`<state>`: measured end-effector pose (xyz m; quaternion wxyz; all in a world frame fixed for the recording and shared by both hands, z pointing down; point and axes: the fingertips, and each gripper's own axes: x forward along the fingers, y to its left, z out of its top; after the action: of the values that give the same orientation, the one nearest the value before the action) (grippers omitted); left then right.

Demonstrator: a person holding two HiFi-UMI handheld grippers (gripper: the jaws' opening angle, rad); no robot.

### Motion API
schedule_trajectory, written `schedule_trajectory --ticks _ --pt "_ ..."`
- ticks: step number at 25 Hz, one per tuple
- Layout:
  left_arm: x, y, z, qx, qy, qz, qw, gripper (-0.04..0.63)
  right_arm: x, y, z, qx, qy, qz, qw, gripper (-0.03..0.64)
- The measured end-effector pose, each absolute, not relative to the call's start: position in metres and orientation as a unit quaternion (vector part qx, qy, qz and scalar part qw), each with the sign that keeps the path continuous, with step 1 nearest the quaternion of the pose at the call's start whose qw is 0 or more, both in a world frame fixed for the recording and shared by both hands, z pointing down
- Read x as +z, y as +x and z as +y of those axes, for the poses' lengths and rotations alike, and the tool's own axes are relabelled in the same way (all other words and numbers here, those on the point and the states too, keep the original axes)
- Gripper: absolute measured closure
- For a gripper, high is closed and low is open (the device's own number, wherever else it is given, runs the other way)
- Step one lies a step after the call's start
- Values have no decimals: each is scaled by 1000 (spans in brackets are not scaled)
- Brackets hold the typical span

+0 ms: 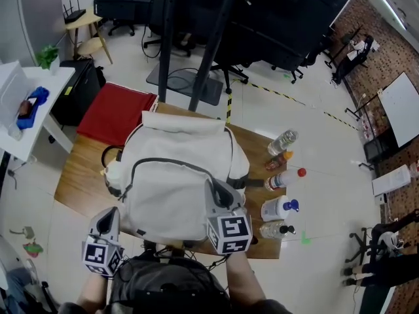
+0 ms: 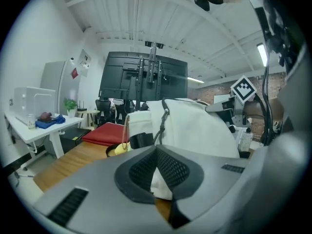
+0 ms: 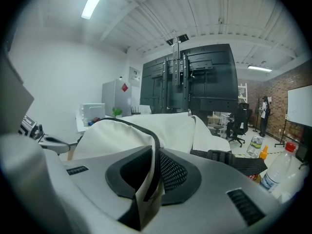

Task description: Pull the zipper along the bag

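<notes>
Head view, one white bag [image 1: 171, 182] centred on the tabletop [image 1: 78, 175], zipper [image 1: 157, 161] arcing across it. My right claw [image 1: 218, 195]: clenched on the bag's near right zipper seam (an anchor, I judge). My left claw [image 1: 109, 218]: clenched, empty, near left corner. Next: open it and pinch the pull tab [image 2: 165, 116].

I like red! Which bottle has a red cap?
The white bottle, third in the row beside the backpack; its neighbours' tops are orange and blue.
</notes>
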<state>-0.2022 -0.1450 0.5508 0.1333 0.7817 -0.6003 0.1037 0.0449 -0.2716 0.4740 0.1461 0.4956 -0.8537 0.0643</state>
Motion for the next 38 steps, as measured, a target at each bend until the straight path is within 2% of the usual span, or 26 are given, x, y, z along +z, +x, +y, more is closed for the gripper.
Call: schedule_trajectory --ticks 6,11,16,18,20,23,26,35,38 --pt "527 -202 -156 98 782 -608 99 563 473 44 -268 61 495 -855 143 541" --pt "505 -191 -167 88 789 -601 97 563 469 43 -264 47 501 -853 136 533" --pt "489 -187 -182 78 789 -607 49 558 468 40 -259 27 500 -854 140 528" --pt "477 -180 -187 72 794 -602 32 437 469 36 -255 27 490 -860 140 468" --pt "468 -174 -191 69 799 -597 22 349 466 29 -251 21 480 -866 141 396" --pt "457 -172 -198 62 799 -598 14 287 461 23 -248 10 472 -870 141 295" --pt "447 -170 -204 56 800 -597 11 281 453 24 -248 4 474 -870 135 265" --pt "391 -150 -223 1 816 -577 -27 287 397 29 -243 -59 489 -868 62 280" --pt "374 -138 -230 -15 825 -563 -50 401 382 30 -241 -73 496 -864 35 310"
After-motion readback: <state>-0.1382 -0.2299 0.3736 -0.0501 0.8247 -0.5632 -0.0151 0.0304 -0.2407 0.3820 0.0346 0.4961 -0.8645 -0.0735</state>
